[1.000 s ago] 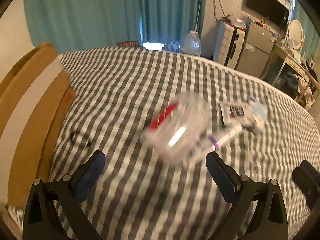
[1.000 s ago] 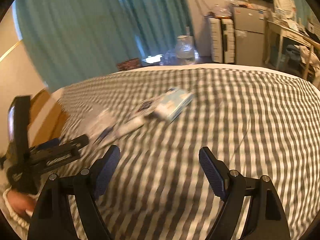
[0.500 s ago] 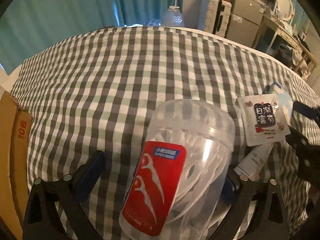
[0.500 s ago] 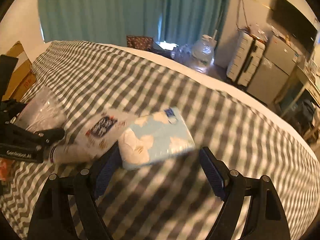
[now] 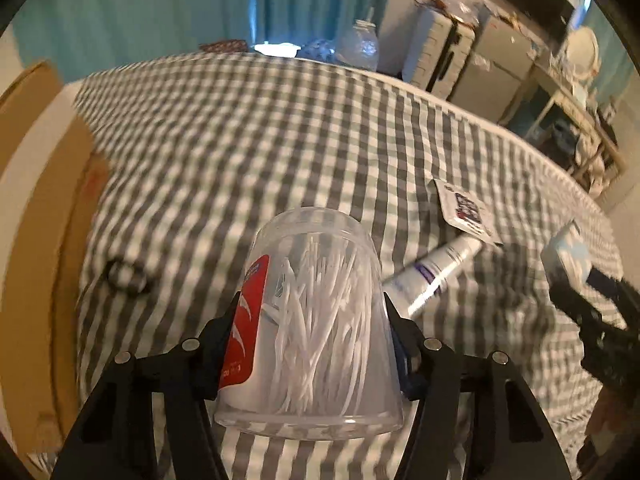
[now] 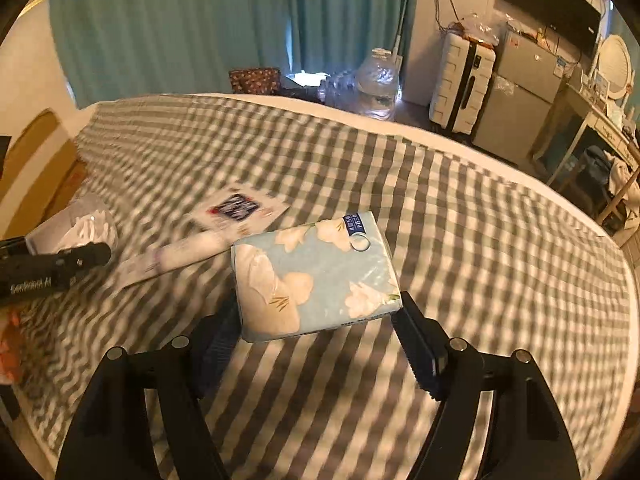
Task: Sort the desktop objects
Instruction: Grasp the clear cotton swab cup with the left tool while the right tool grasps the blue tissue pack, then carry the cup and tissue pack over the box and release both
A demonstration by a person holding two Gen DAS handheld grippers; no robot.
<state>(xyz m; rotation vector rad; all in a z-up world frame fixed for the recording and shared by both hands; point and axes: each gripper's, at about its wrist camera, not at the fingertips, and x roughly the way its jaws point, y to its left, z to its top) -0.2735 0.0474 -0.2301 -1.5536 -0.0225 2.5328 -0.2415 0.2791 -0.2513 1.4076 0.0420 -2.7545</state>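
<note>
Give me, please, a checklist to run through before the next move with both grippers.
1. Left gripper on the jar: its jaws have just been closing and the pads sit against both sides. Ok.
2. Right gripper on the tissue pack: its jaws have just been closing and the pack is between the fingers. Whether the grip is firm: cannot tell.
3. Tube free of the pack: its end reaches the pack's edge. Cannot tell.
4. Sachet clear of the pack: they lie apart. Ok.
5. Cardboard on the left is an open box: cannot tell.
</note>
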